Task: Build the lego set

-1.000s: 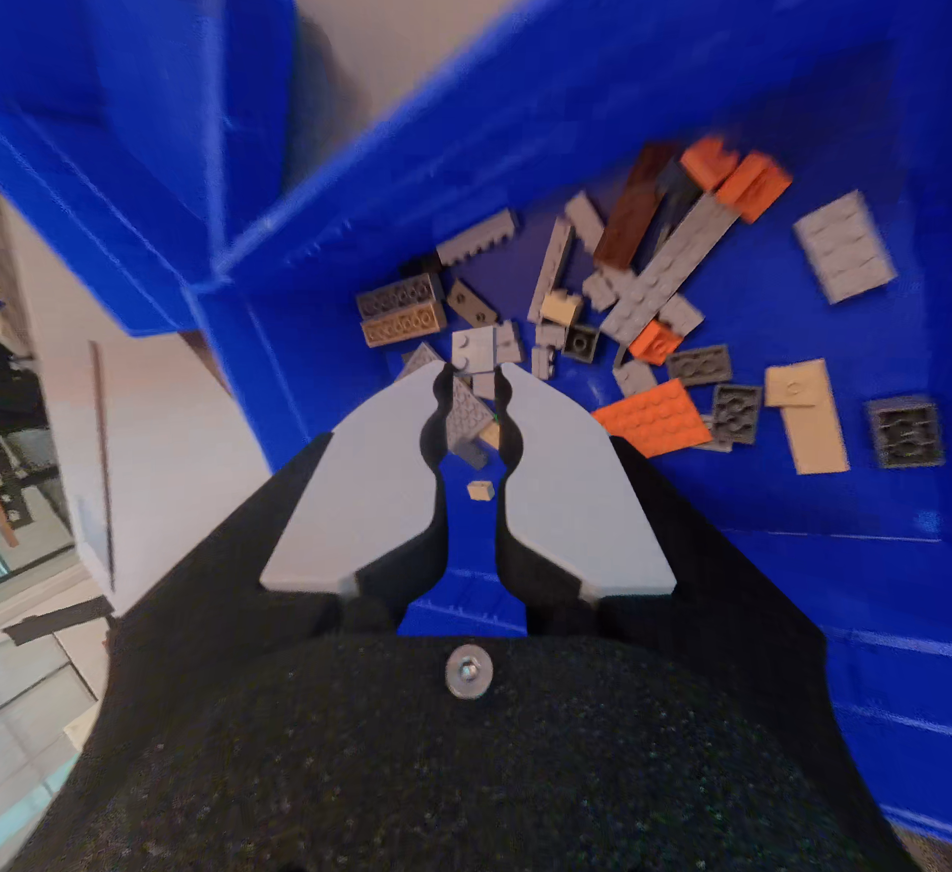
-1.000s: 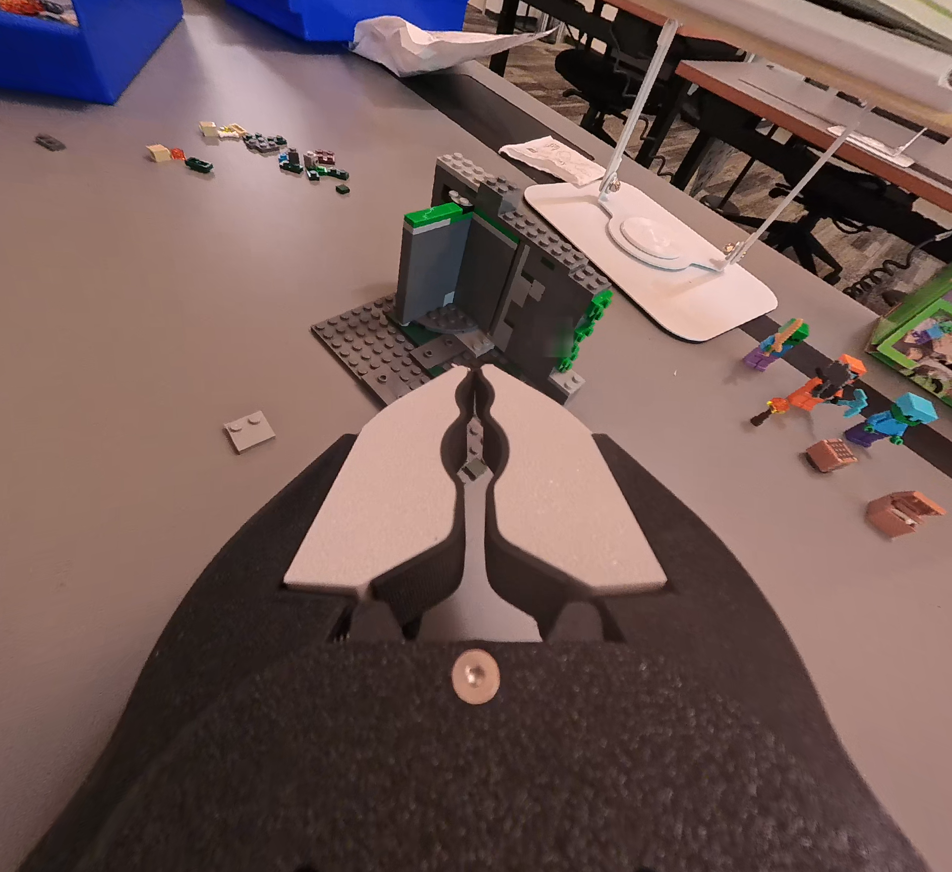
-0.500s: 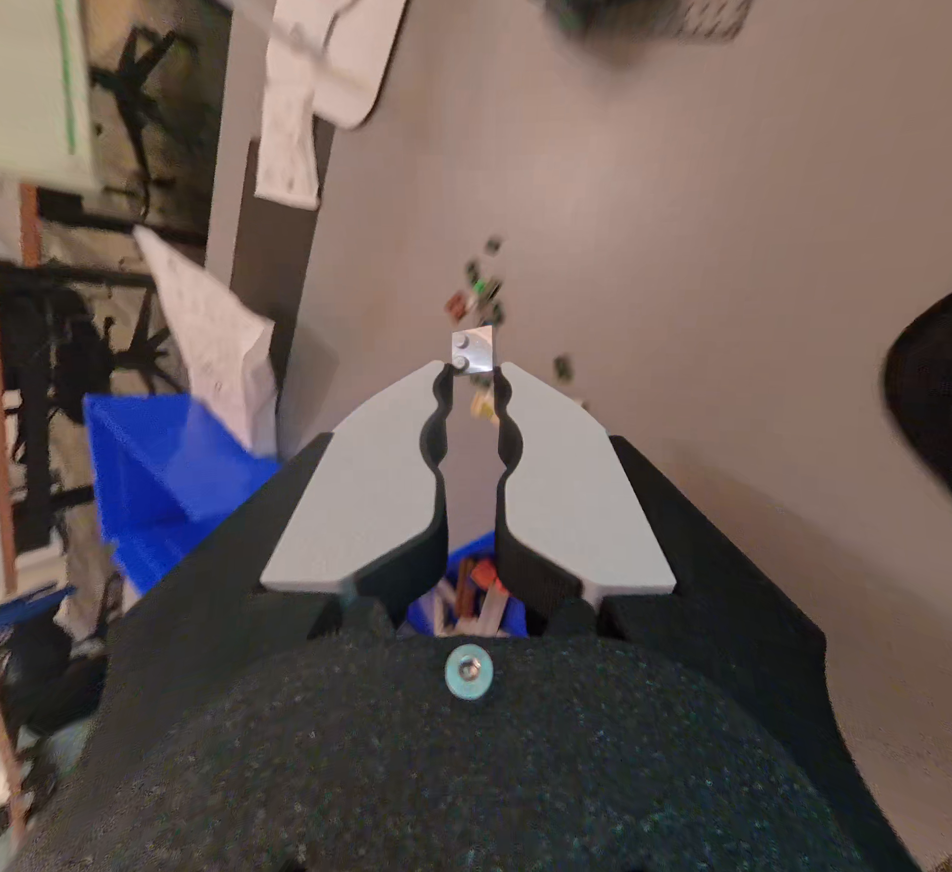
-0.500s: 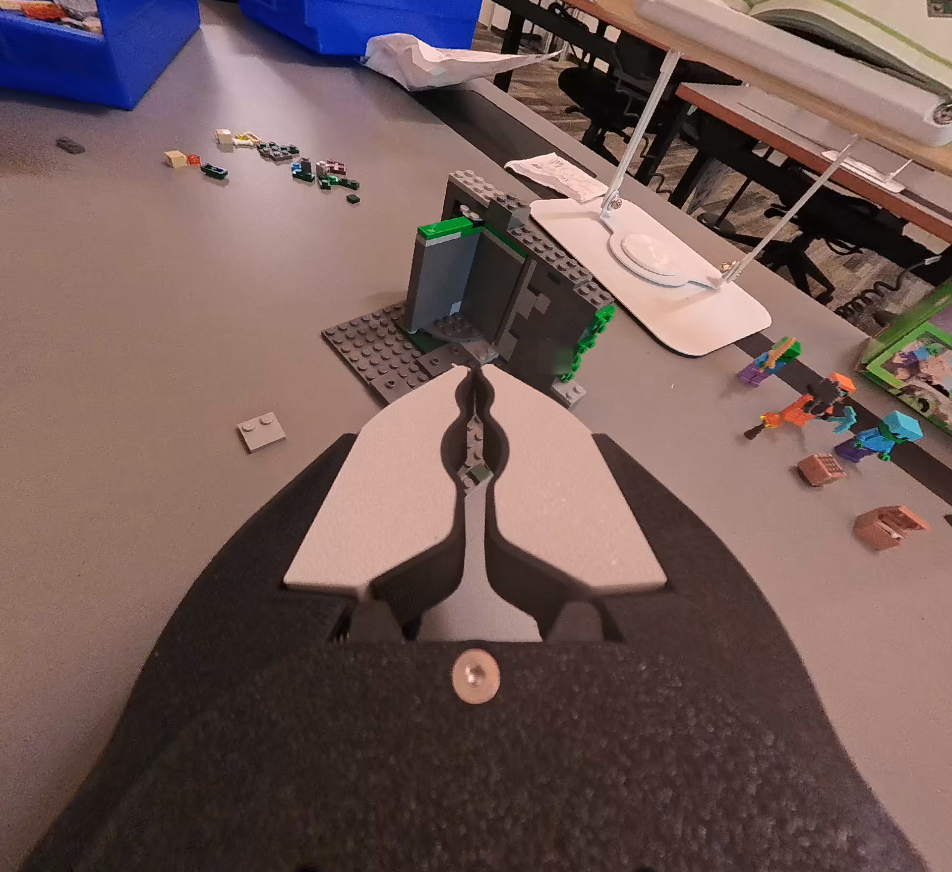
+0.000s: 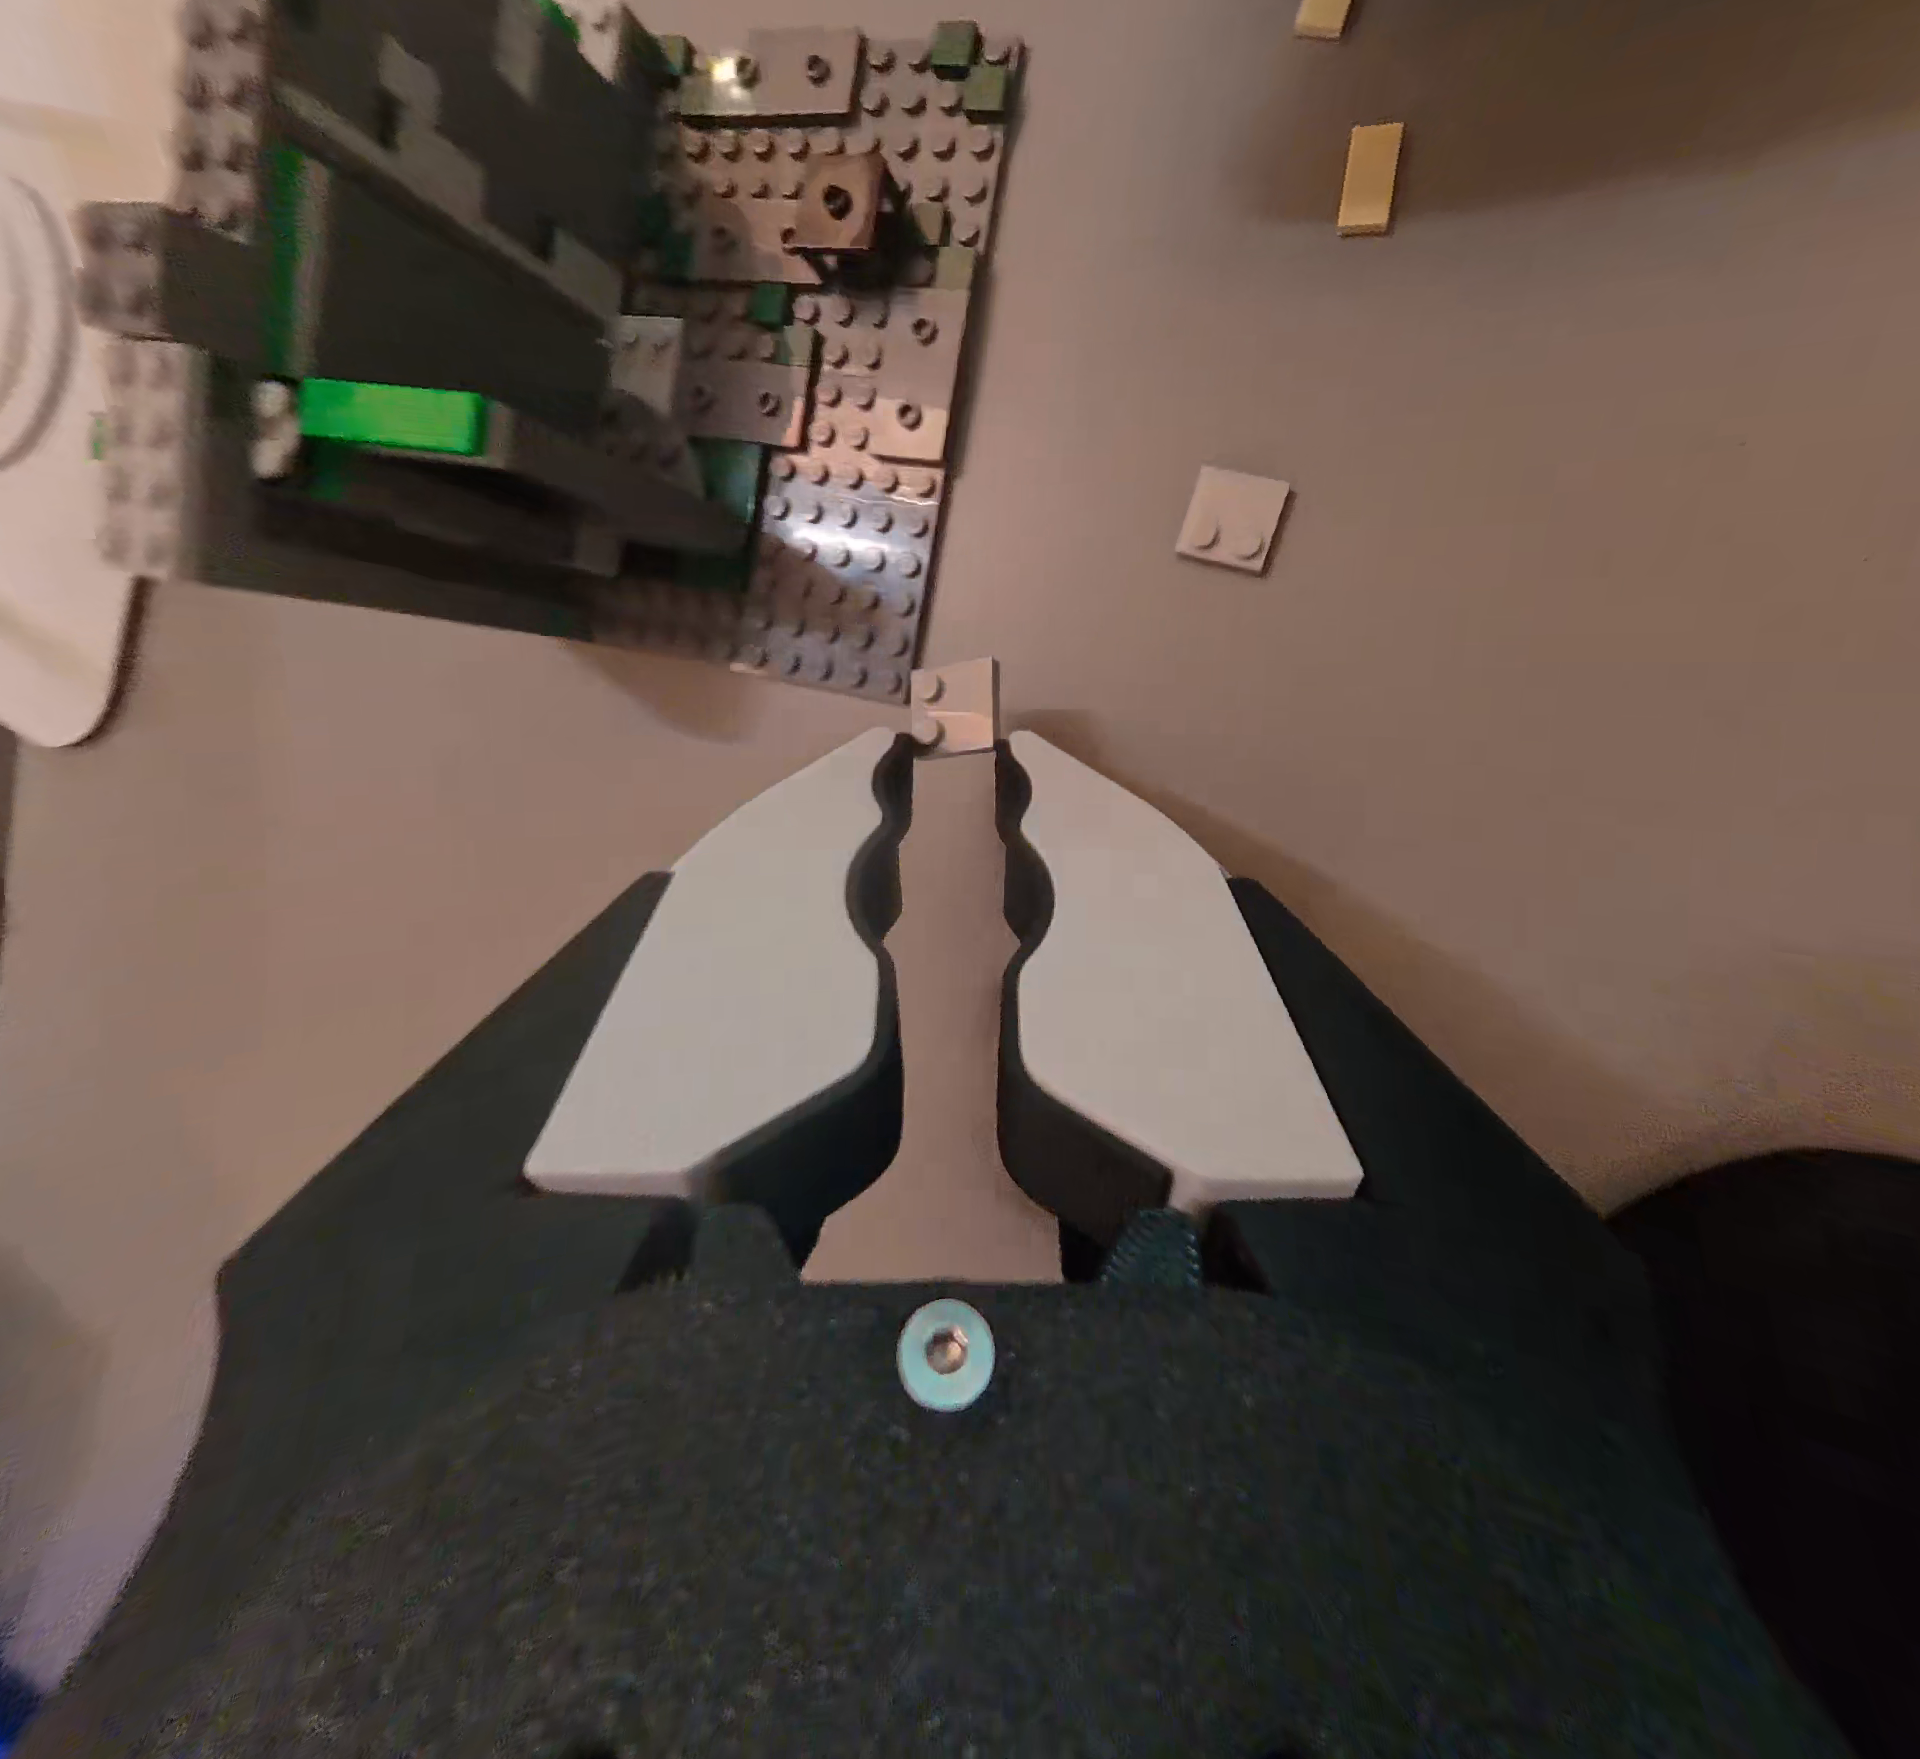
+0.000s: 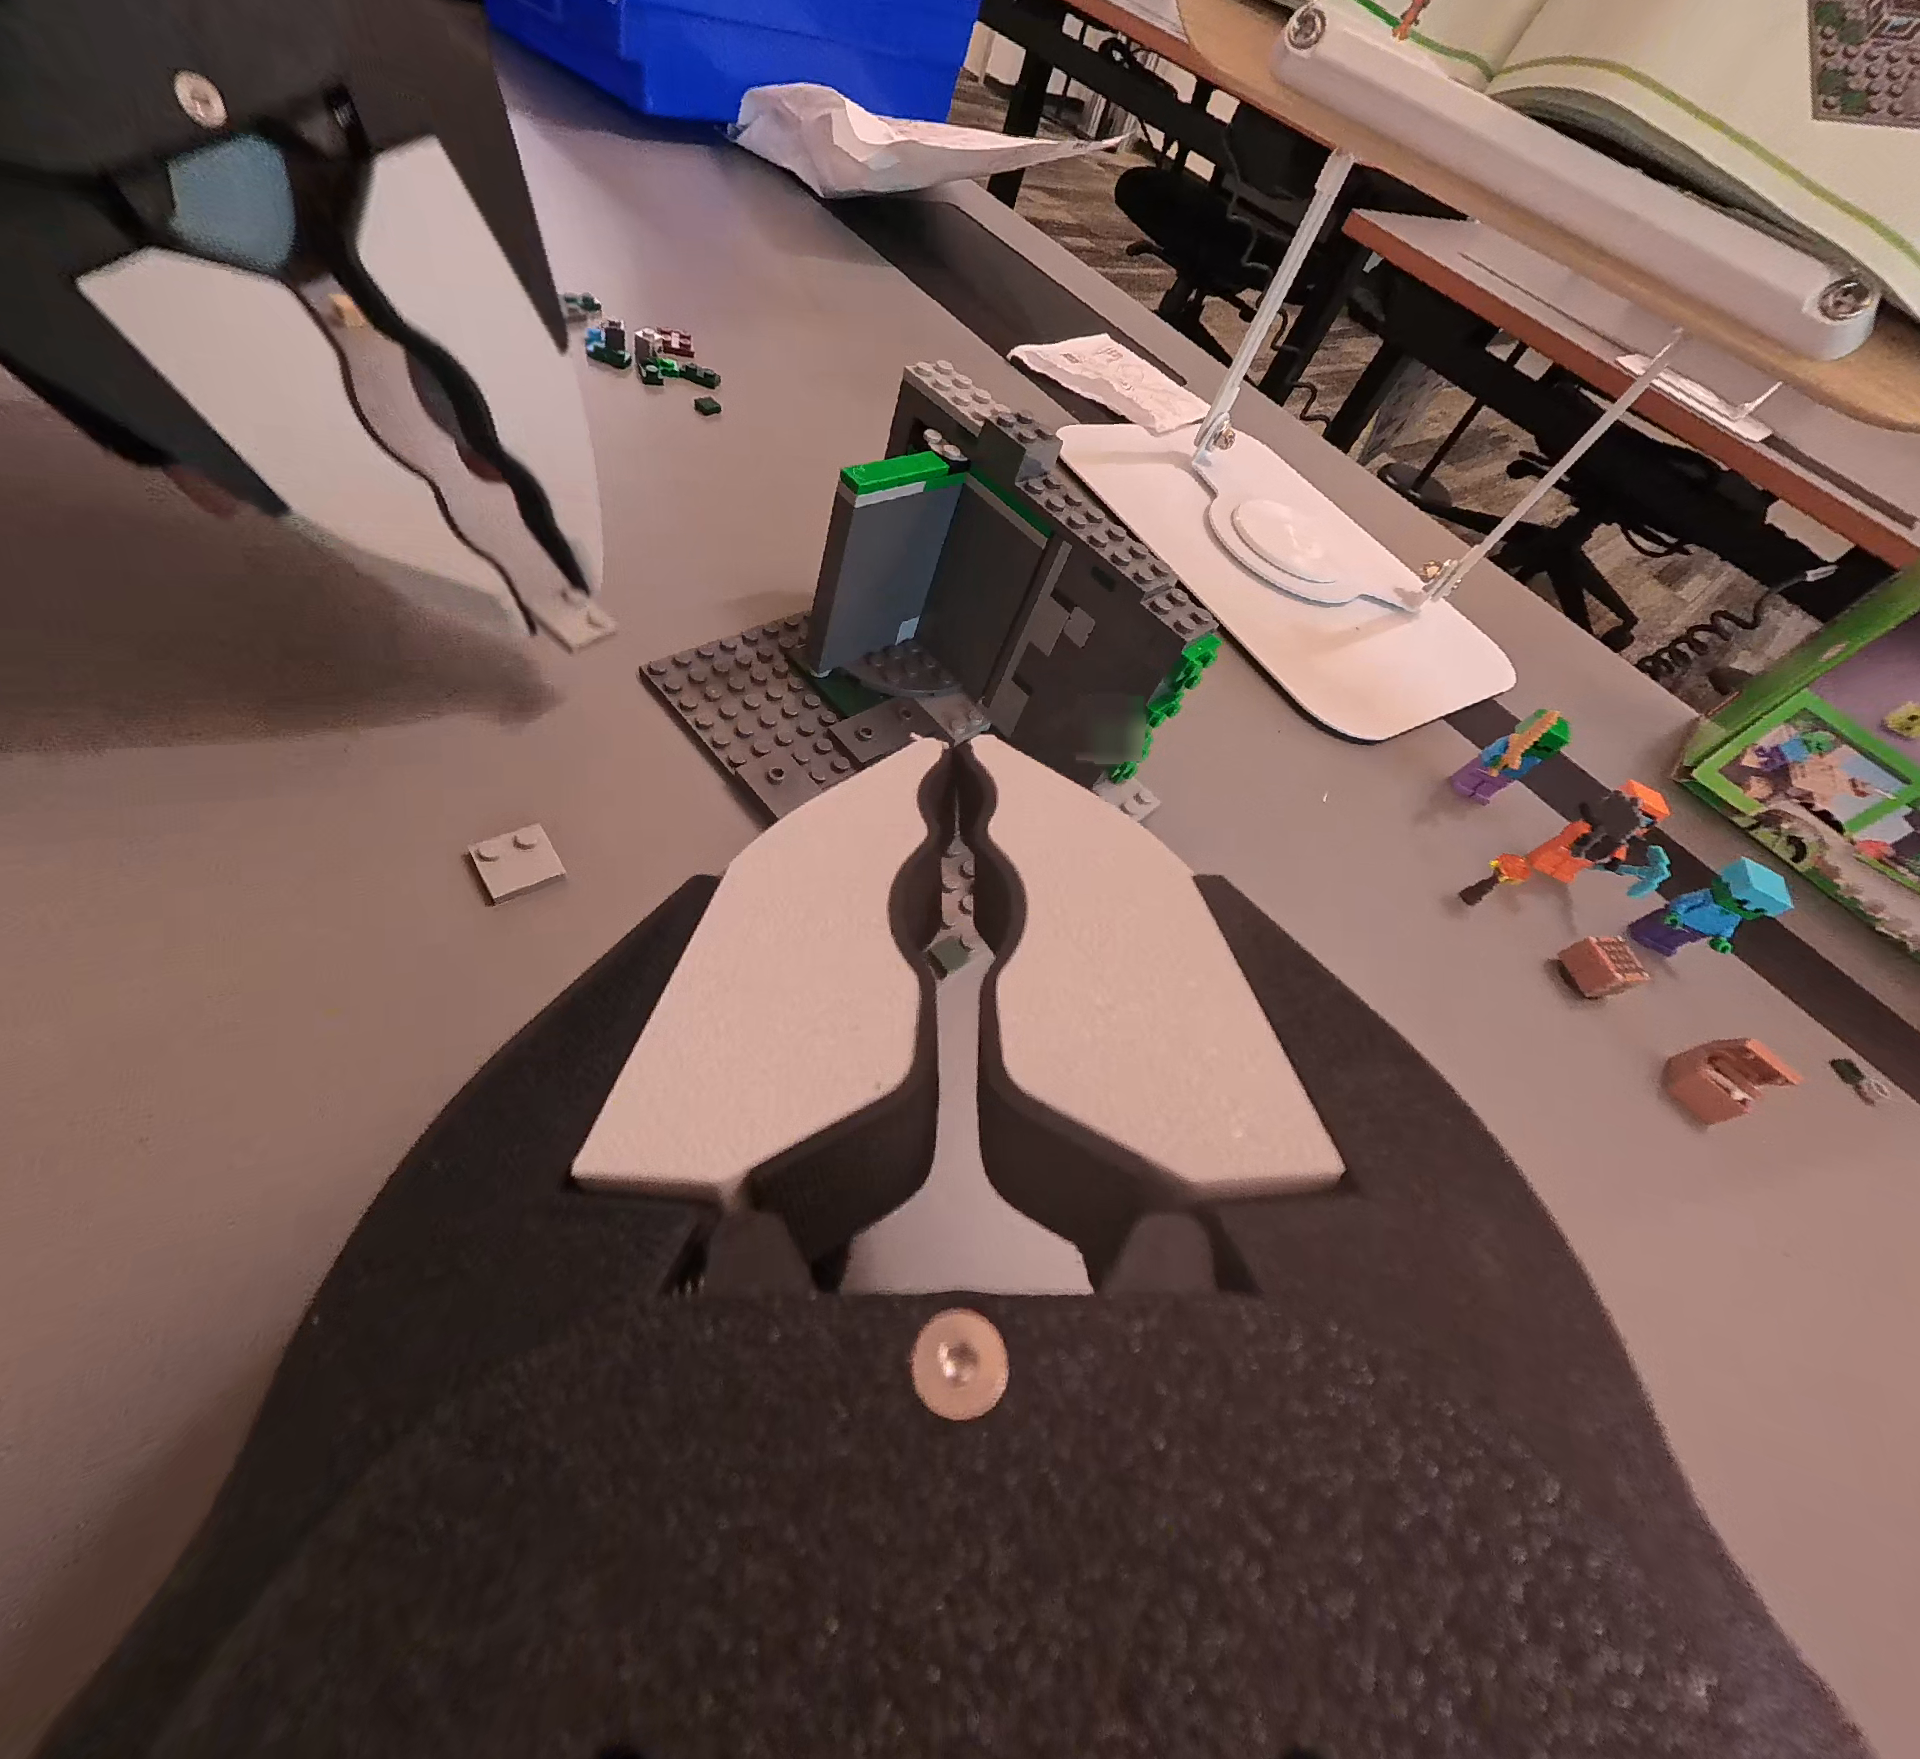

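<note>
Bare table [image 6: 260, 1034] left of build [image 6: 966, 608]; stand [image 6: 1299, 587] behind.

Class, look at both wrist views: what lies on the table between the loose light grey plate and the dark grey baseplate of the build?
Nothing: bare table separates the loose light grey plate from the dark grey baseplate. Both views show it.
</note>
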The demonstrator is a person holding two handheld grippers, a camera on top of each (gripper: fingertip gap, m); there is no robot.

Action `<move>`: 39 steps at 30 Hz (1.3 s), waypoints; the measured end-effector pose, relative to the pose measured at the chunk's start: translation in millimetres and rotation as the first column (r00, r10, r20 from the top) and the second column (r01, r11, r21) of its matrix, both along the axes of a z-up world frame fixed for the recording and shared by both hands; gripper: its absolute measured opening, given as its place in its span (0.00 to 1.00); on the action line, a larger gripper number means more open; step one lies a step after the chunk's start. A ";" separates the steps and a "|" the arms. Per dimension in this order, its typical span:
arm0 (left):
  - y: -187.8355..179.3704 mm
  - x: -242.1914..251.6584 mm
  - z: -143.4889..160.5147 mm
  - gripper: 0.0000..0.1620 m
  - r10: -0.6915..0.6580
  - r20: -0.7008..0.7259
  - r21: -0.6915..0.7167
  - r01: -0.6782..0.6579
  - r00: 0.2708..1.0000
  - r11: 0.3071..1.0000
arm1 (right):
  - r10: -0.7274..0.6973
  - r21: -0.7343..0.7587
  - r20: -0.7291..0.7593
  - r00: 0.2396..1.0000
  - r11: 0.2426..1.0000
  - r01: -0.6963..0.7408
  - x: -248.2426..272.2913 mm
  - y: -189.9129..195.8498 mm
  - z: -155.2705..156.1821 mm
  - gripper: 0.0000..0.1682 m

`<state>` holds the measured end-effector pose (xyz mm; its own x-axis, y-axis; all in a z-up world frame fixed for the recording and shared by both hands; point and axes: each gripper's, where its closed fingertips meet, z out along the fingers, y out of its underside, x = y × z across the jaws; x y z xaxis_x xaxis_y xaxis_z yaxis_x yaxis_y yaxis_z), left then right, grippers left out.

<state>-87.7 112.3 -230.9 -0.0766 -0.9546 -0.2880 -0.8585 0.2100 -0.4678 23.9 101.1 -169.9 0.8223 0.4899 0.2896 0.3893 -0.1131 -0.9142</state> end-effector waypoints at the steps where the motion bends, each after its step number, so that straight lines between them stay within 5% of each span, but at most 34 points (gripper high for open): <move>1: -1.0 1.8 -4.4 0.09 0.002 -0.005 0.005 -0.002 1.000 1.000 | 0.000 0.002 0.001 1.000 1.000 0.000 0.4 -0.1 0.6 0.00; 12: -9.9 2.8 -17.2 0.10 0.053 0.036 -0.046 -0.051 0.998 0.998 | 0.001 -0.008 0.005 1.000 1.000 -0.001 1.5 -0.1 -1.3 0.00; 20: -12.3 0.0 5.1 0.16 0.085 0.164 -0.118 -0.067 0.983 0.991 | 0.022 -0.051 0.022 1.000 0.998 -0.020 6.8 9.1 -6.8 0.00; 22: -5.6 0.7 15.8 0.15 0.127 0.221 -0.141 -0.097 0.967 0.985 | 0.049 -0.108 0.018 0.999 0.993 -0.047 10.8 18.4 -8.4 0.09; 31: 31.8 32.2 74.9 0.12 0.311 0.463 -0.217 -0.234 0.830 0.948 | 0.297 -0.303 0.103 0.949 0.919 -0.254 15.6 83.5 -0.7 0.26; 35: 47.0 43.5 94.1 0.10 0.396 0.554 -0.274 -0.288 0.732 0.918 | 0.392 -0.383 0.091 0.915 0.862 -0.331 1.9 96.6 -13.3 0.23; 39: 61.6 37.0 85.8 0.07 0.432 0.616 -0.282 -0.327 0.659 0.902 | 0.338 -0.396 0.119 0.933 0.878 -0.268 -1.0 98.7 -17.8 0.16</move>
